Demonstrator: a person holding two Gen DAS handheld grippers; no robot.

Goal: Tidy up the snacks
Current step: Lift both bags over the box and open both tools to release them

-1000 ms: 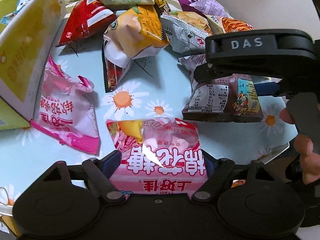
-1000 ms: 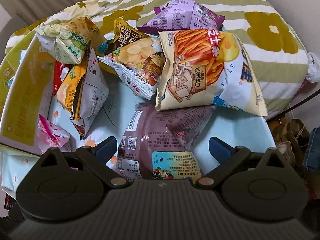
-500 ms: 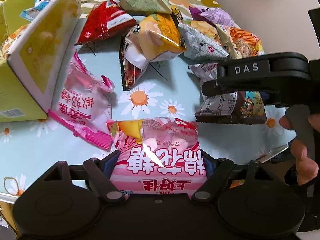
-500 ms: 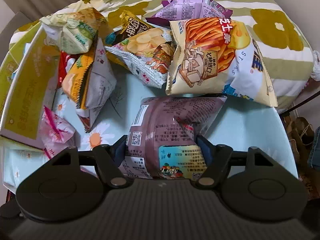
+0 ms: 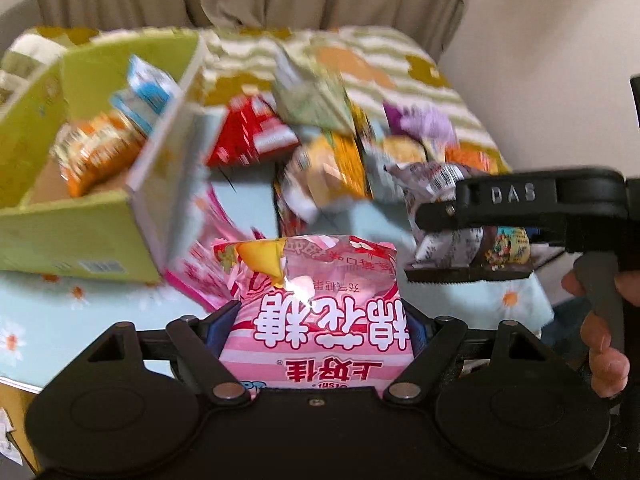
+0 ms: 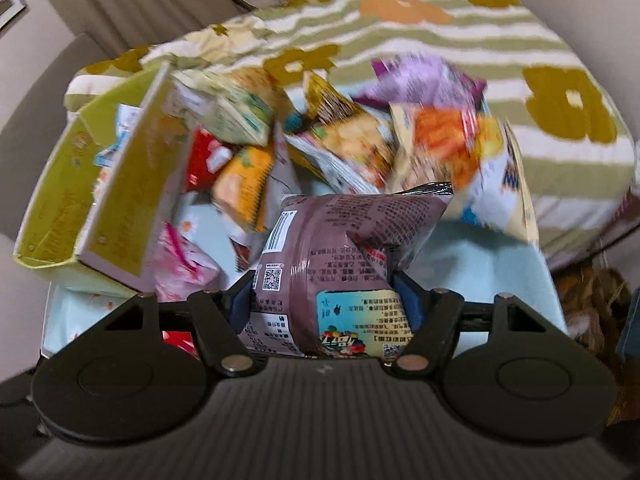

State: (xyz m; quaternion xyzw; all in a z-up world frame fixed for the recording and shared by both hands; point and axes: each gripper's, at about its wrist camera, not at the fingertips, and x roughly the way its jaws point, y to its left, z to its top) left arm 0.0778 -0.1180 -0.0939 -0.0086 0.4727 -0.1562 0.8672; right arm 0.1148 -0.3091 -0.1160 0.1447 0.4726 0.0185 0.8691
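My left gripper [image 5: 316, 328] has its fingers [image 5: 222, 326] closed in on the lower part of the pink marshmallow bag [image 5: 316, 308], pads pressing both flanks; the pack stands upright between them, clear of the table, in my judgement so it can be carried over the wall of the box. My right gripper [image 6: 326, 304] is likewise clamped on the brown candy bag [image 6: 344, 252], its fingers [image 6: 408, 300] squeezing the waist so the film creases inward. From the left camera that bag [image 5: 468, 236] hangs off the table under the right tool.

Beyond the left grip, a second pink bag [image 5: 212, 256] lies on the daisy tablecloth [image 5: 80, 320], just beside the green cardboard box [image 5: 72, 236]. The box holds an orange packet [image 5: 96, 152] and a blue-white packet [image 5: 148, 88]; I judge it the destination. The remaining pile of snacks [image 6: 360, 140] sits at the table's far edge, blurred. Both grips appear secure.
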